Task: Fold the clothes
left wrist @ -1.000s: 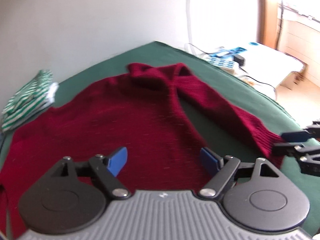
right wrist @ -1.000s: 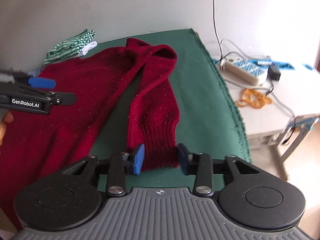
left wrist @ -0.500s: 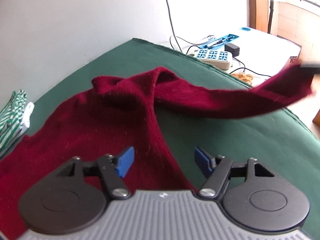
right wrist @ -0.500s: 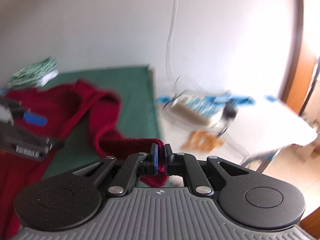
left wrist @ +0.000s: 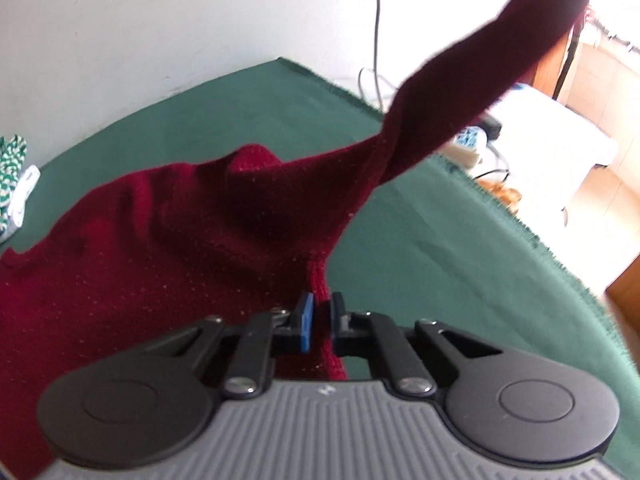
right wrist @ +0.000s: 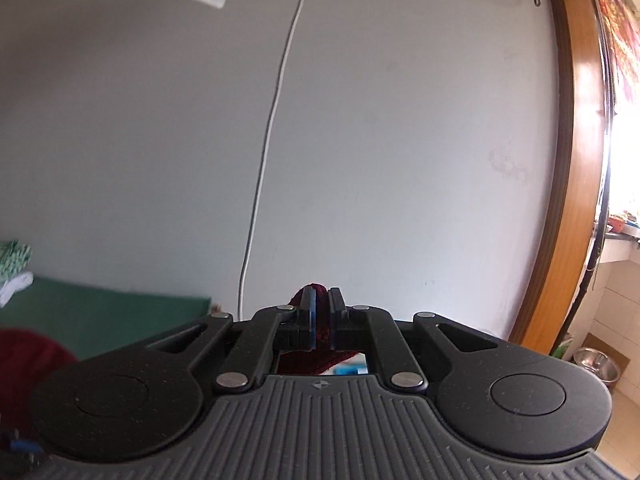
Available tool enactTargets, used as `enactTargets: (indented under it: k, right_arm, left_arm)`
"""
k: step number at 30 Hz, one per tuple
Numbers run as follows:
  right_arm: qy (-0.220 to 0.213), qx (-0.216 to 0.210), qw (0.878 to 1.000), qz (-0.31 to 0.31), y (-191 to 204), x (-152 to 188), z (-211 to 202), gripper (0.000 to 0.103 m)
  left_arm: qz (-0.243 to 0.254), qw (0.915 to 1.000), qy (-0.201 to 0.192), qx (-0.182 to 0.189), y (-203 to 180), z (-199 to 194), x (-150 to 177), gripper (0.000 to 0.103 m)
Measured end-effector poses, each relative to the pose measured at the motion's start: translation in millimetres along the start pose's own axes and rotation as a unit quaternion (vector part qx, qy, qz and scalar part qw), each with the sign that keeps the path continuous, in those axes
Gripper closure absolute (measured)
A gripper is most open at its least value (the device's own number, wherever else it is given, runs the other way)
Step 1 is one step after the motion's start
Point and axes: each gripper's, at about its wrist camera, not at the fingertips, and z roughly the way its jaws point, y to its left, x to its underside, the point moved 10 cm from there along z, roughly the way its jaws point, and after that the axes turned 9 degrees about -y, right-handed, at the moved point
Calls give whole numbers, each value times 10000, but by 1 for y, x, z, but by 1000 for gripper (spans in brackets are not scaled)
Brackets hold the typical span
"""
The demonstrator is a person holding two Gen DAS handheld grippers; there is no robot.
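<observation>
One green-covered table (left wrist: 420, 216) against a pale wall (right wrist: 400, 140) bears one dark red sweater (left wrist: 140, 264), its body lying flat and one sleeve (left wrist: 472, 68) lifted high toward the upper right. Striped green-and-white cloth (left wrist: 10, 160), perhaps one folded garment, sits at the far left edge. Two grippers: the left gripper (left wrist: 320, 320) is clamped on the sweater's side edge, the right gripper (right wrist: 320, 316) pinches the sleeve's cuff before the wall.

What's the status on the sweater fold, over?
Left tongs shut on red sweater side edge. Right tongs shut on sleeve cuff, lifted high. Nothing in the way on green cloth.
</observation>
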Motion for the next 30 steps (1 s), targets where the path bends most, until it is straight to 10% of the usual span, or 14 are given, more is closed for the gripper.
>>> enactTargets:
  k: [7, 17, 27, 30]
  right_arm:
    - [-269, 382, 9984, 312, -15, -23, 41, 97]
    - [374, 492, 9979, 189, -30, 9, 81, 97]
    - [1650, 1541, 9742, -53, -78, 131, 94, 98]
    - [1861, 1691, 9679, 73, -82, 151, 86, 98]
  left_arm:
    - [214, 9992, -30, 344, -17, -6, 10, 100]
    - [1009, 9901, 177, 955, -46, -13, 16, 74]
    - [998, 9826, 211, 1550, -54, -12, -2, 72]
    - [530, 9804, 65, 1897, -37, -17, -28, 56]
